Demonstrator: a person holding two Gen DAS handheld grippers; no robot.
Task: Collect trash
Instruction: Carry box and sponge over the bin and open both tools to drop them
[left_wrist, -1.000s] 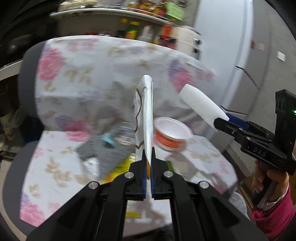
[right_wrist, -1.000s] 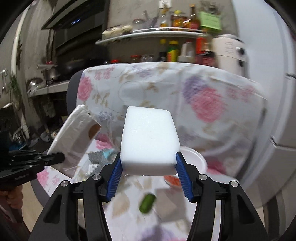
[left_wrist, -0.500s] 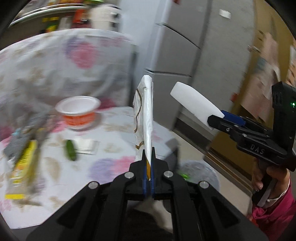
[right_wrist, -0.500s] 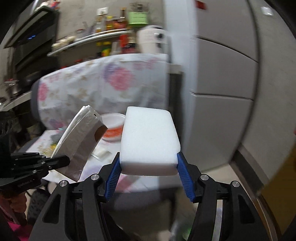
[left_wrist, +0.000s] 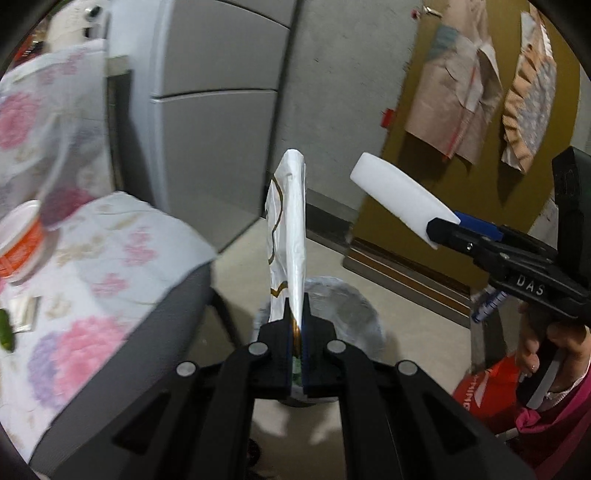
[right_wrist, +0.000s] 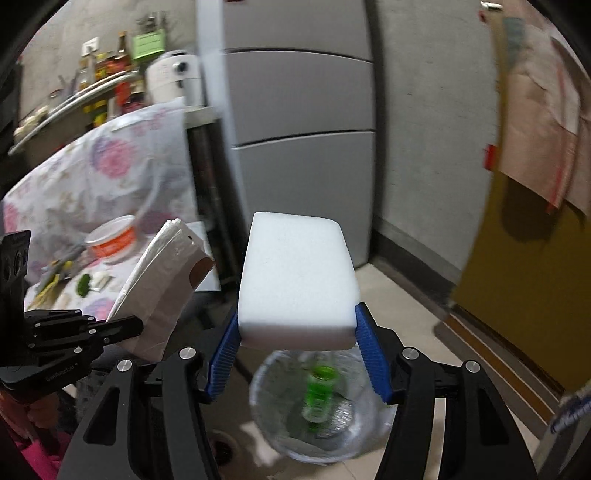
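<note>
Left gripper clamps a flattened white paper bag edge-on between its closed jaws, bag standing up beyond the tips. Right gripper pinches a white foam block by its sides, block projecting forward. Bag: creased, brown printed line. Below both: plastic-lined trash bin on the floor, holding a green bottle.

Left gripper pinches flat white wrapper upright, lined trash bin just past its tips; right gripper off right clamps white foam block.
</note>
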